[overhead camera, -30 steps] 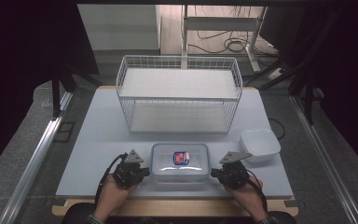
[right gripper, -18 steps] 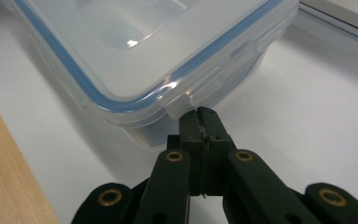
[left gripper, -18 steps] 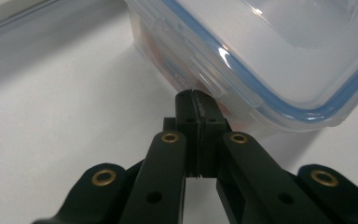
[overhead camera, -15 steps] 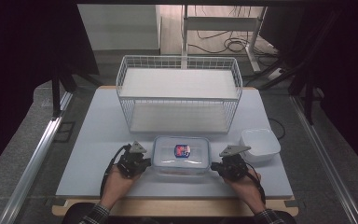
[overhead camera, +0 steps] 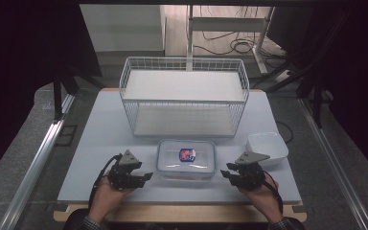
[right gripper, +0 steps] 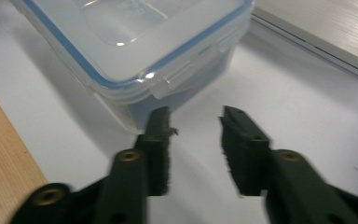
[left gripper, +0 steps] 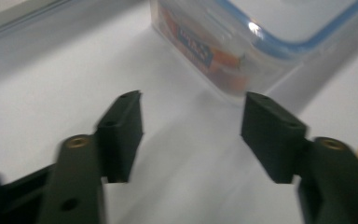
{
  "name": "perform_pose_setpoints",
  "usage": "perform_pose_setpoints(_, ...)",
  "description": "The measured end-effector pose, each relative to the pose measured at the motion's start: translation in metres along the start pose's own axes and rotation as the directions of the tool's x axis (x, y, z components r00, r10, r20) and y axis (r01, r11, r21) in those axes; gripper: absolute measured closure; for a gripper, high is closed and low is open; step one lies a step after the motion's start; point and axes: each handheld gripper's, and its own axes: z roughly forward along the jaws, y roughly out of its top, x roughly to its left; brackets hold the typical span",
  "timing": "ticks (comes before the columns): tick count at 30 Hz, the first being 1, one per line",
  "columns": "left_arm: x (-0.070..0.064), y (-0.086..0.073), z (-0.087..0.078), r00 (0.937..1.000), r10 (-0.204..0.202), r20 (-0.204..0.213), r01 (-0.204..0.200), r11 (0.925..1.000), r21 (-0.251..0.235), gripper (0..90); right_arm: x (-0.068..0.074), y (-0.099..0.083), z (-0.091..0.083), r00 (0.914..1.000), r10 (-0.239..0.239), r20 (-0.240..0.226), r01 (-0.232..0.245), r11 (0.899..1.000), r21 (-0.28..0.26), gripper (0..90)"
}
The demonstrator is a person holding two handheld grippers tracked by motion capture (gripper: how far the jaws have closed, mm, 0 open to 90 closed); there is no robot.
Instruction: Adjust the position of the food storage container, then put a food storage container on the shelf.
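Container, a clear plastic box with a blue-sealed lid, is set on the white table just in front of the wire basket, with a narrow strip of bare table left between them. The left gripper and right gripper are held off its two short ends, both with jaws spread and nothing between them. Open tabletop is left at each side; the white bowl sits near the right gripper. Compared with half a second ago, both grippers have been drawn back from the box, which has stayed put. A red and blue packet is seen through the smooth, rounded-cornered lid.
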Motion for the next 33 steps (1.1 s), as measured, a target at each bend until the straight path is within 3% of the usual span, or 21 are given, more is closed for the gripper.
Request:
perform_pose_setpoints(1, 0.0, 0.0, 0.0, 1.0, 0.0, 0.0, 0.0, 1.0, 0.0, 29.4, 0.0, 0.0, 0.0, 1.0, 0.0, 0.0, 0.0, 1.0, 0.0, 55.0)
perform_pose_setpoints(2, -0.001, -0.002, -0.001, 0.9999, 0.006, 0.009, -0.006, 1.0, -0.003, 25.1, 0.0, -0.002, -0.001, 1.0, -0.003, 0.003, 0.003, 1.0, -0.008, 44.1)
perform_pose_setpoints(4, -0.001, -0.003, -0.002, 0.9997, 0.022, 0.006, -0.022, 0.9997, -0.013, 17.9, 0.0, -0.003, -0.002, 1.0, -0.006, -0.002, 0.006, 1.0, -0.02, 35.8)
perform_pose_setpoints(5, -0.001, -0.003, -0.002, 0.9997, 0.022, 0.006, -0.022, 0.9997, -0.013, 14.5, 0.0, -0.003, -0.002, 1.0, -0.006, -0.002, 0.006, 1.0, -0.02, 35.8)
perform_pose_setpoints(6, -0.002, -0.002, -0.001, 0.9997, 0.022, 0.012, -0.022, 0.9996, -0.018, 12.2, -0.001, -0.004, -0.002, 0.9999, -0.002, -0.012, 0.002, 1.0, -0.029, 28.7)
perform_pose_setpoints(10, -0.002, -0.002, -0.001, 0.9994, 0.017, 0.031, -0.016, 0.9995, -0.028, 8.1, -0.002, -0.004, -0.001, 0.9998, 0.005, -0.02, -0.006, 0.999, -0.04, 22.4)
perform_pose_setpoints(11, 0.0, -0.003, -0.001, 0.9997, 0.015, 0.019, -0.014, 0.999, -0.043, 8.0, -0.002, -0.004, -0.001, 0.9998, 0.008, -0.016, -0.009, 0.999, -0.049, 19.1)
perform_pose_setpoints(17, 0.006, -0.006, 0.001, 0.9999, 0.012, 0.01, -0.011, 0.9967, -0.08, 5.4, -0.001, -0.002, -0.001, 0.9991, 0.031, -0.029, -0.034, 0.996, -0.087, 12.3)
perform_pose_setpoints(23, 0.004, 0.0, -0.001, 1.0, 0.007, 0.0, -0.007, 0.9971, -0.076, 5.5, 0.001, 0.001, 0.001, 0.9988, 0.031, -0.037, -0.035, 0.991, -0.129, 7.2)
perform_pose_setpoints(27, 0.004, 0.004, -0.003, 1.0, -0.001, 0.002, 0.001, 0.9972, -0.075, 5.4, 0.003, 0.007, 0.004, 0.9988, 0.028, -0.041, -0.033, 0.992, -0.121, 4.9)
perform_pose_setpoints(33, 0.002, 0.012, -0.005, 0.9986, -0.017, 0.05, 0.021, 0.9955, -0.092, 3.2, 0.006, 0.016, 0.008, 0.9979, 0.034, -0.056, -0.04, 0.993, -0.113, 1.4)
